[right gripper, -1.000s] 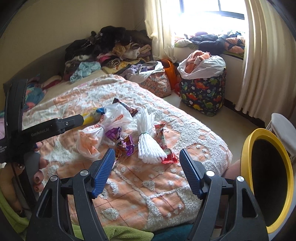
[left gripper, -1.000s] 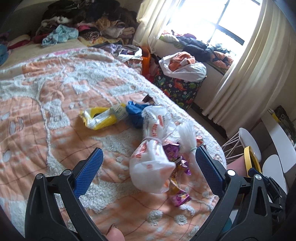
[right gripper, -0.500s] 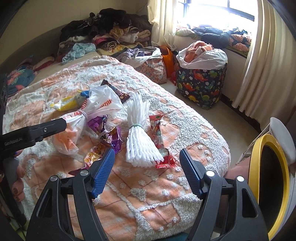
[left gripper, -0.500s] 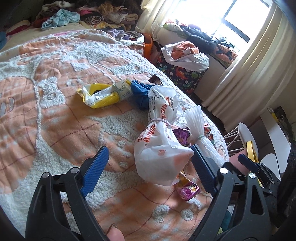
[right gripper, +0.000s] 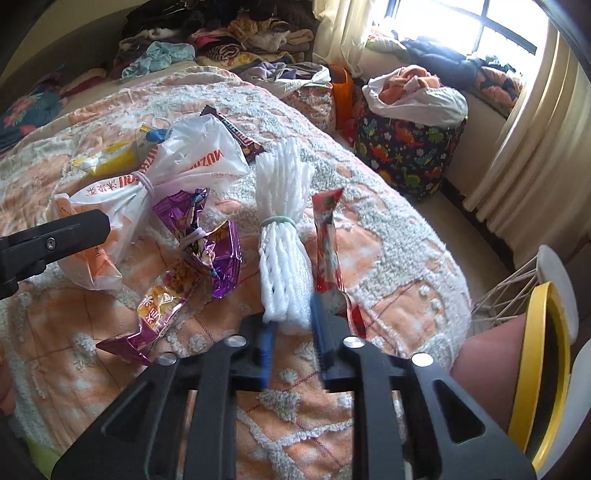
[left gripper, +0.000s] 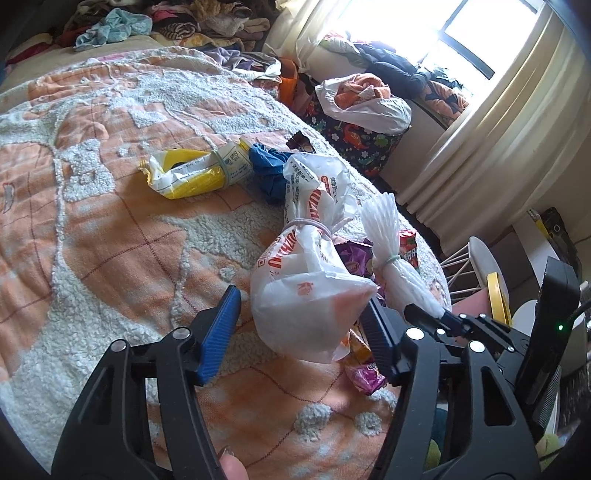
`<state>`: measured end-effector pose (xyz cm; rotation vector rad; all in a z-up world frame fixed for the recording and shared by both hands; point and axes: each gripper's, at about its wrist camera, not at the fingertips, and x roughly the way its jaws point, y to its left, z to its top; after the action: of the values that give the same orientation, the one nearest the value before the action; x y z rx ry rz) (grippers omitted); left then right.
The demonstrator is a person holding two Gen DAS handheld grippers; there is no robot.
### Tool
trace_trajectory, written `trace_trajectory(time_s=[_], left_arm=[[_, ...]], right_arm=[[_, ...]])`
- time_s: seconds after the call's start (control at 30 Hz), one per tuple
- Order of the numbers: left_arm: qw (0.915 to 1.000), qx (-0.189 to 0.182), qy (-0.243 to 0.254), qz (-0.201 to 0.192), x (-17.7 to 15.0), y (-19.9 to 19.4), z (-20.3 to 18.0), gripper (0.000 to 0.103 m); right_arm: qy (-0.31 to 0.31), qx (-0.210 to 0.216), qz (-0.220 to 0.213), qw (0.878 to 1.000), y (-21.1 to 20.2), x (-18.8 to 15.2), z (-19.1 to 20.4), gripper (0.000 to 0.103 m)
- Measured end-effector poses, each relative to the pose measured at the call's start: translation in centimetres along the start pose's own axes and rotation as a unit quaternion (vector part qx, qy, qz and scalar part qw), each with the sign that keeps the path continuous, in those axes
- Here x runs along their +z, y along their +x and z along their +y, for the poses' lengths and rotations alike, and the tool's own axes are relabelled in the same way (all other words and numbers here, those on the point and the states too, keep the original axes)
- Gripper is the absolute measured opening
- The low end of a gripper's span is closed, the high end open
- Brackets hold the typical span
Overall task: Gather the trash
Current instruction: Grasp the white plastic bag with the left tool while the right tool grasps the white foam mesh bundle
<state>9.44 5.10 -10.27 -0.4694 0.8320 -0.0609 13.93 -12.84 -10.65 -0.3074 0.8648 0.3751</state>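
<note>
Trash lies on an orange and white bedspread. A tied white plastic bag with orange print sits between the open jaws of my left gripper; the bag also shows in the right wrist view. My right gripper is shut on the near end of a white foam net bundle, which also shows in the left wrist view. Purple snack wrappers, a red wrapper, a yellow packet and a blue crumpled piece lie around.
A yellow-rimmed bin stands by the bed's corner at the right, next to a white wire stool. A dinosaur-print basket holds laundry near the curtain. Piled clothes cover the far side of the bed.
My right gripper has moved forward and closed on the foam net bundle. My left gripper has moved closer, so the white bag now lies between its open jaws.
</note>
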Motion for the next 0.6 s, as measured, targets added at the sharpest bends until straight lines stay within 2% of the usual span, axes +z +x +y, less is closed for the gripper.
trace_trajectory(time_s=[0.23, 0.43, 0.6], left_arm=[[1.0, 0.0, 0.006, 0.003, 0.0, 0.3, -0.1, 0.038], [0.9998, 0.003, 0.021, 0.001, -0.1, 0.1, -0.8, 0.034], [0.9995, 0.004, 0.029, -0.008, -0.1, -0.5, -1.4, 0.029]], right_arm=[[0.038, 0.04, -0.033, 0.998, -2.5, -1.5, -1.2, 0.016], [0.074, 0.079, -0.045, 0.993, -4.7, -2.8, -2.0, 0.016], [0.073, 0.087, -0.05, 0.992, -6.0, -3.6, -1.8, 0.016]])
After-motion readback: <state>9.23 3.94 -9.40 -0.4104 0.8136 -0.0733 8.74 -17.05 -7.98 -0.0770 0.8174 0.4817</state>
